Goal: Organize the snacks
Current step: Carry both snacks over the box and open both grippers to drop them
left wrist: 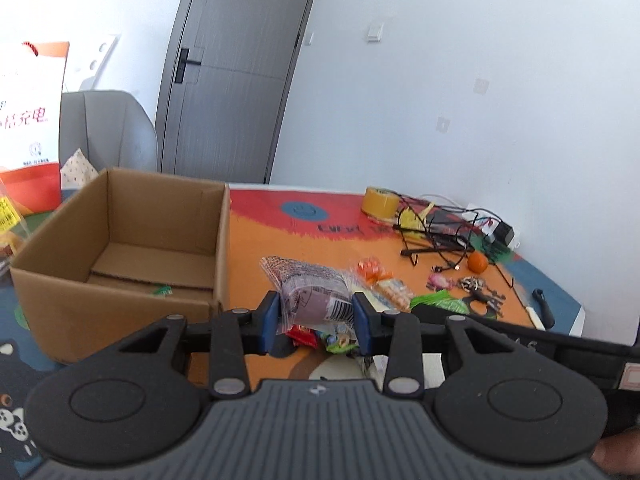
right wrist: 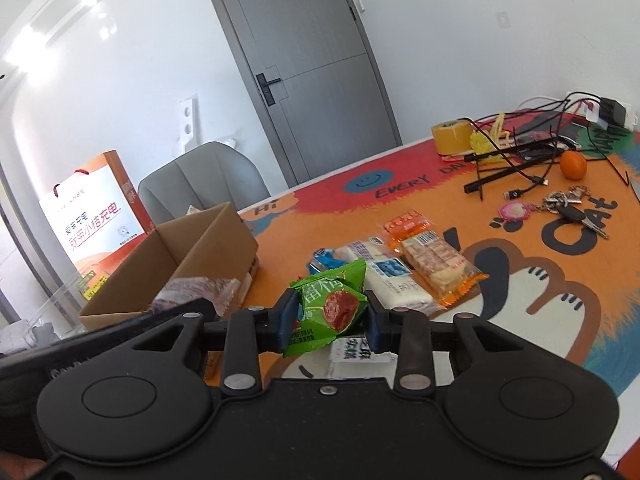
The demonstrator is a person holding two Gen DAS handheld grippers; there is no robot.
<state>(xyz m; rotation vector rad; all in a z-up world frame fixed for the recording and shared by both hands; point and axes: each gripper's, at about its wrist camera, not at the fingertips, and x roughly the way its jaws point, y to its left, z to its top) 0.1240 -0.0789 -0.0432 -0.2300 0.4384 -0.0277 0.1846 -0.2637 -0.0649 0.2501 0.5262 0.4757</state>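
Observation:
My left gripper (left wrist: 316,314) is shut on a clear-wrapped purple snack packet (left wrist: 310,290), held just right of the open cardboard box (left wrist: 120,240). A small green item (left wrist: 162,290) lies on the box floor. My right gripper (right wrist: 334,318) is shut on a green snack packet (right wrist: 332,304) with a red fruit picture, held above the mat. The left gripper and its purple packet (right wrist: 196,292) show at the left of the right wrist view, by the box (right wrist: 180,256). Several snack packets (right wrist: 420,256) lie on the mat beyond.
The table has an orange cartoon mat (right wrist: 520,280). At the far right lie a yellow tape roll (right wrist: 450,134), tangled black cables (right wrist: 532,148), an orange fruit (right wrist: 573,165) and keys (right wrist: 572,208). A gift bag (right wrist: 92,216) and grey chair (right wrist: 204,180) stand behind the box.

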